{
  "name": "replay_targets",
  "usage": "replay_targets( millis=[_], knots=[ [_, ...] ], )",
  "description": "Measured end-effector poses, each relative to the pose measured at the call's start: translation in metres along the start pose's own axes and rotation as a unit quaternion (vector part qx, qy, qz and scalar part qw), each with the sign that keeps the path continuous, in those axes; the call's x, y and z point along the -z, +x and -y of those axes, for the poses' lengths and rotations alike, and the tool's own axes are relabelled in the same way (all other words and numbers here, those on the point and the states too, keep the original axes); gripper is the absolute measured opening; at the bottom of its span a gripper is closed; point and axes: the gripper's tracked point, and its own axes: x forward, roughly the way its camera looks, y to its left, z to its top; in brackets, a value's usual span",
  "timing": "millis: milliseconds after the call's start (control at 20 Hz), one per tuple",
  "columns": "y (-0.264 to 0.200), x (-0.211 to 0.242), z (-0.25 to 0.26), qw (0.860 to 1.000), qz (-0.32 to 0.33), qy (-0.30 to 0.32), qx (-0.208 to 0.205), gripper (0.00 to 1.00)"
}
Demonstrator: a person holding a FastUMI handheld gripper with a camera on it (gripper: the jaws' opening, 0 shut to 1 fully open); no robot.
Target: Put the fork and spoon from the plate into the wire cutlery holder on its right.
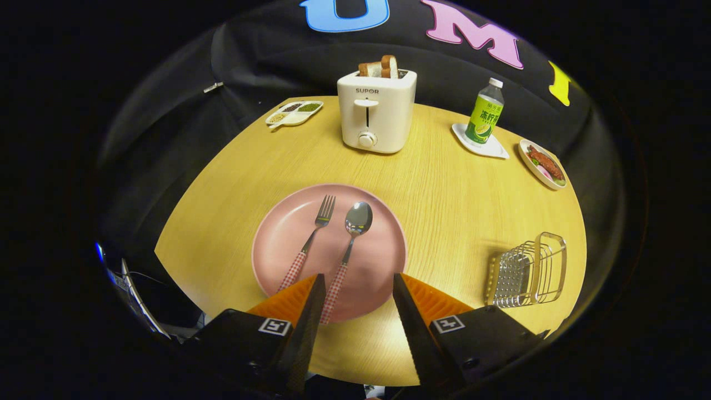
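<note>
While the gripper (355,283) hung over the near rim of the pink plate (278,233), its two fingers stood spread wide with nothing held between them. The tail of the spoon's checked handle lay just beside the left finger (308,311) (whether the two touched could not be told), and the right finger pressed on nothing.

One fork (312,236) and one spoon (350,244) lay side by side on that single plate, fork to the left, heads pointing away from the fingers and handles toward them.

Off to the right of the plate, well apart from it on the wooden table (444,189), stood one wire cutlery holder (527,270), nothing in it.

Beyond the plate sat one white toaster (376,111) with two slices of bread (379,68) poking from its top. Left of the toaster lay one small divided dish (294,112). To the right, one green-labelled bottle (485,114) stood upright on a white coaster (497,149), and past it rested one small plate of food (543,163) near the table's far right edge.
</note>
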Motion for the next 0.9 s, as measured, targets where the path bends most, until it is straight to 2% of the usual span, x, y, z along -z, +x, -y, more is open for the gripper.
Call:
replay_targets(
  millis=[250,550,600,650,750,850,900],
  knots=[
    [0.018,0.013,-0.012,0.999,-0.04,-0.002,-0.004,0.75],
    [0.037,0.029,-0.019,0.995,-0.1,0.025,-0.005,0.7],
    [0.04,0.03,-0.022,0.994,-0.107,0.027,-0.008,0.67],
    [0.042,0.031,-0.021,0.993,-0.113,0.027,-0.005,0.54],
    [0.045,0.034,-0.021,0.991,-0.126,0.032,-0.006,0.38],
    [0.046,0.036,-0.019,0.99,-0.137,0.043,-0.007,0.26],
    [0.049,0.036,-0.016,0.989,-0.136,0.052,-0.003,0.24]
  ],
)
